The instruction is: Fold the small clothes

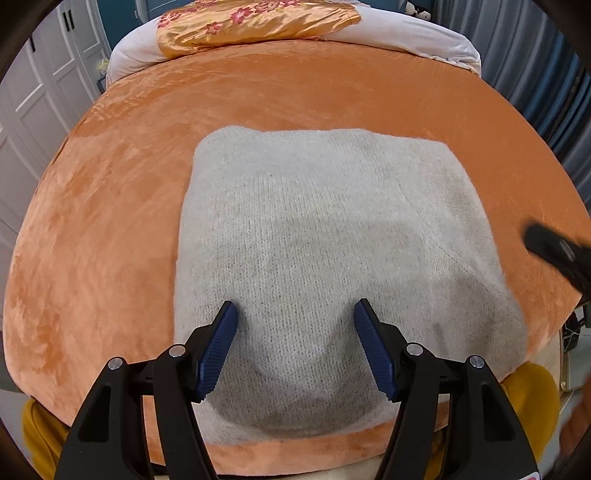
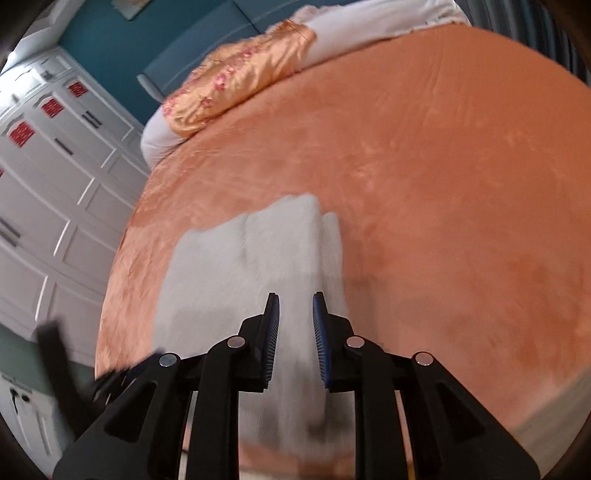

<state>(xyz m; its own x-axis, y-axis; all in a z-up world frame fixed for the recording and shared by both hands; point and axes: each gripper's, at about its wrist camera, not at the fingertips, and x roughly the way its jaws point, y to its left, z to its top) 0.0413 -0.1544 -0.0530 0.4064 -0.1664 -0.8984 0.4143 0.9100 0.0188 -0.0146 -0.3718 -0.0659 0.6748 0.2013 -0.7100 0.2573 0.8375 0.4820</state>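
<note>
A pale grey knitted garment (image 1: 325, 240) lies folded into a rough square on the orange bed cover (image 1: 110, 206), near the bed's front edge. My left gripper (image 1: 295, 314) hovers over its near part, wide open and empty. In the right wrist view the same garment (image 2: 236, 266) appears blurred, with layered folded edges on its right side. My right gripper (image 2: 295, 306) is above the garment's right edge, jaws partly open with a narrow gap, nothing between them. The right gripper's black body shows at the right edge of the left wrist view (image 1: 561, 254).
An orange floral satin pillow (image 1: 255, 22) lies on white bedding (image 1: 406, 33) at the head of the bed. White wardrobe doors (image 2: 48, 192) stand to the left. A teal wall (image 2: 110, 40) is behind. Mustard-yellow fabric (image 1: 532, 402) shows below the bed's front edge.
</note>
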